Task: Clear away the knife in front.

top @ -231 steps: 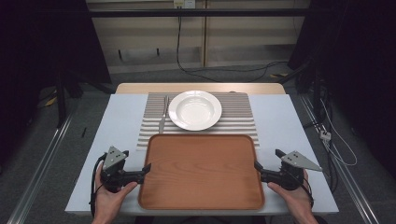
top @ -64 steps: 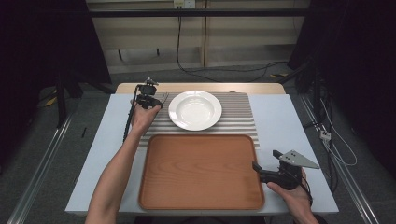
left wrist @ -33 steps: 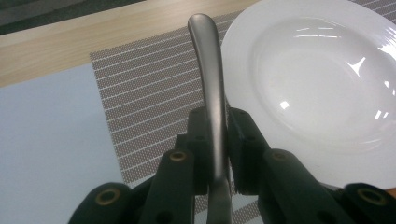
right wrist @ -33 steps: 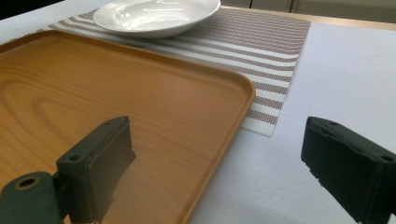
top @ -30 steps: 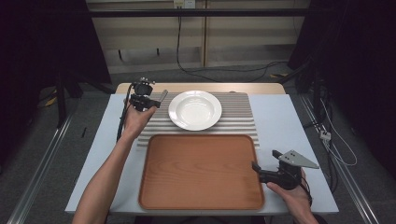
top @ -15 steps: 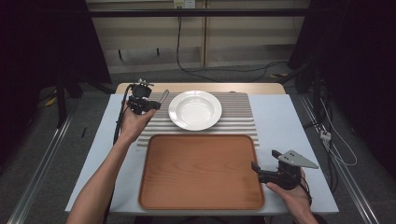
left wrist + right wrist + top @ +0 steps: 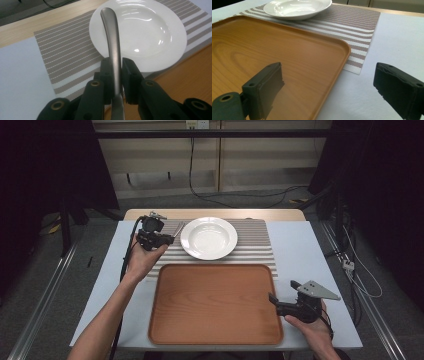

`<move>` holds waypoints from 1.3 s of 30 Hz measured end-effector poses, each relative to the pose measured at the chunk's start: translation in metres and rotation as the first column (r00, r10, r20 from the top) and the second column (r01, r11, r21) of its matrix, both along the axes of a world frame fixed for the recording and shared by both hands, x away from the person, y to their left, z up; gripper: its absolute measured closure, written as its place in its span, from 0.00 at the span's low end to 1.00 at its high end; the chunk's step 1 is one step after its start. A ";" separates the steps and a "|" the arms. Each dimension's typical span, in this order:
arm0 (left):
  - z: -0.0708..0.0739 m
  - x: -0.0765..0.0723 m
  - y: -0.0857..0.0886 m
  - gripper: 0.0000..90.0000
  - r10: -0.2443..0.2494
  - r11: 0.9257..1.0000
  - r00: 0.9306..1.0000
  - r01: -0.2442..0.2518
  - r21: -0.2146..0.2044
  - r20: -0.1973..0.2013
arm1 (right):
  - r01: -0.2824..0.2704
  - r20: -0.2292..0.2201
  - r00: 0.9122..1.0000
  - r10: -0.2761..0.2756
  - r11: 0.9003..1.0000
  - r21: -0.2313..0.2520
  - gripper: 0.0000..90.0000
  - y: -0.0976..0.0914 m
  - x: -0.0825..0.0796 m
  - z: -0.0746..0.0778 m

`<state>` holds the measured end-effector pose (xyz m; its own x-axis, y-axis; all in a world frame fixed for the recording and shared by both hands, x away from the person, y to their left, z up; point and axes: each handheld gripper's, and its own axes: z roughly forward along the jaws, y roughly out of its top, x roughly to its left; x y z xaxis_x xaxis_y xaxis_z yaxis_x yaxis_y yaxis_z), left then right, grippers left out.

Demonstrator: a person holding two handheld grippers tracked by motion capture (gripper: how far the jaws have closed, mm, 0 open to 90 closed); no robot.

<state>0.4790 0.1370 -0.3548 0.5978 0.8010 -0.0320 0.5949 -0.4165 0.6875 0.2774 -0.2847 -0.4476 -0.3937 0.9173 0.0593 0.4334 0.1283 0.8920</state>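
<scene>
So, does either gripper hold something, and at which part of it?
The left gripper holds a metal utensil by its handle, the handle's end pointing out past the jaws. The right gripper is open and holds nothing.

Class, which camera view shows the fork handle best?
The left gripper view: the fork handle rises large between the left gripper jaws. The high view shows it small beside the plate.

Black grippers (image 7: 161, 238) with 2 brass-ringed jaws, trailing cables.

Silver utensil handle (image 7: 111, 47), white plate (image 7: 152, 32), taupe-and-white striped mat (image 7: 67, 52), orange-brown wooden tray (image 7: 216, 302), black jaws.
</scene>
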 end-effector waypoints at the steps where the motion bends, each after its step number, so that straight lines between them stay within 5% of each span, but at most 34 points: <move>1: -0.001 -0.005 -0.002 0.89 -0.004 1.000 1.000 0.004 -0.004 0.004 | 0.001 -0.001 1.000 -0.001 1.000 -0.002 0.09 0.000 0.000 0.000; 11: -0.006 -0.020 -0.011 0.89 -0.036 0.999 0.999 0.036 0.033 -0.002 | -0.002 0.000 1.000 0.002 1.000 -0.005 0.09 0.001 0.000 0.000; 39: -0.030 -0.068 -0.017 0.89 -0.092 0.996 0.994 0.092 0.007 -0.061 | -0.006 -0.004 1.000 0.006 1.000 -0.005 0.09 0.001 0.001 0.000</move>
